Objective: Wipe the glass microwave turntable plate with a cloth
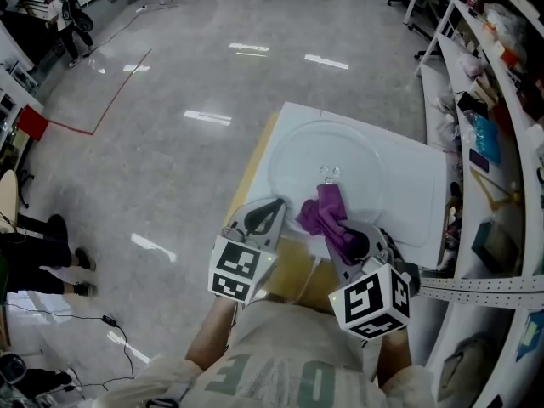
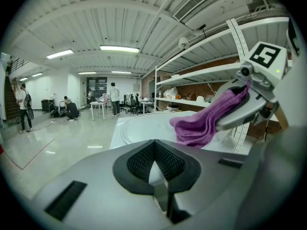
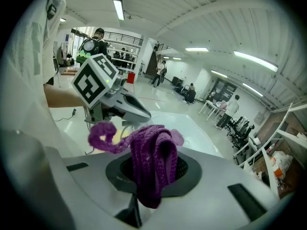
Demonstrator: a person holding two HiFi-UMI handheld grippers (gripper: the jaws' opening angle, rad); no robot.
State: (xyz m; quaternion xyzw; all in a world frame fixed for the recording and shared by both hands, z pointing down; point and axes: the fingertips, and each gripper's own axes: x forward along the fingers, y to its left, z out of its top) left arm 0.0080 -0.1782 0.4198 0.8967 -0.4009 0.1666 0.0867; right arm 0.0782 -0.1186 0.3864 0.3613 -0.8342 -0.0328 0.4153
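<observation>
Plate: glass turntable plate (image 1: 316, 147) lies flat on the white bench (image 1: 416, 189), in the middle of its top. A small raised hub shows at the plate's centre.
Cloth: purple knitted cloth (image 1: 328, 218), bunched and folded. Its far end hangs over the near edge of the plate; whether it touches the glass cannot be told from the head view.
Right tool: right tool (image 3: 152, 176) has its 2 jaws clamped on the cloth. The fabric stands up between the pads in a thick fold, and 1 loose loop curls off towards the left tool.
Left tool: left tool (image 2: 154, 153) has its jaws closed tip to tip, with nothing between them. It sits just beside the near-left edge of the plate, not touching plate or cloth.
Relation: the 2 tools are side by side at the near end of the bench, tips pointing towards the plate, with the cloth between them.
Surroundings: glossy grey floor (image 1: 170, 134) to the left; white shelving (image 1: 501, 100) with assorted items along the right; people standing in the distance.
</observation>
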